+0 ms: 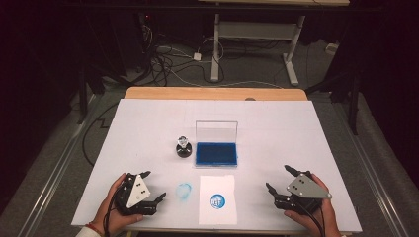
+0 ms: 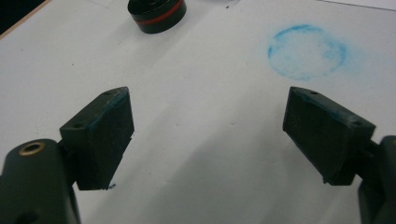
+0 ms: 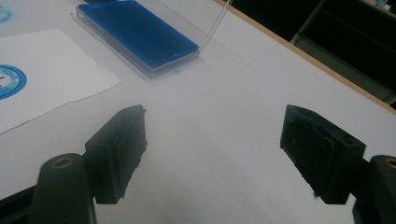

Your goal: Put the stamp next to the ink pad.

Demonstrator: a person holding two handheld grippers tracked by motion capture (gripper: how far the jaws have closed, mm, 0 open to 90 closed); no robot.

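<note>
A stamp (image 1: pixel 184 146) with a black base and clear knob stands upright mid-board; its base, ringed in red (image 2: pixel 157 14), sits ahead of my left gripper. Right of it lies a blue ink pad (image 1: pixel 216 153) (image 3: pixel 137 35) in a clear case with the lid raised. A white sheet (image 1: pixel 217 200) (image 3: pixel 46 70) near the front edge carries a round blue print (image 1: pixel 217 201) (image 3: pixel 7 81). My left gripper (image 1: pixel 154 185) (image 2: pixel 208 135) rests open at the front left, nothing between its jaws. At the front right, my right gripper (image 1: pixel 278 177) (image 3: pixel 212 149) is also open and holds nothing.
A faint blue ring smudge (image 1: pixel 184 190) (image 2: pixel 307 51) marks the white board (image 1: pixel 148 123) between the left gripper and the sheet. The wooden table edge (image 1: pixel 212 93) shows behind the board. Cables and a desk frame (image 1: pixel 257 44) lie on the floor beyond.
</note>
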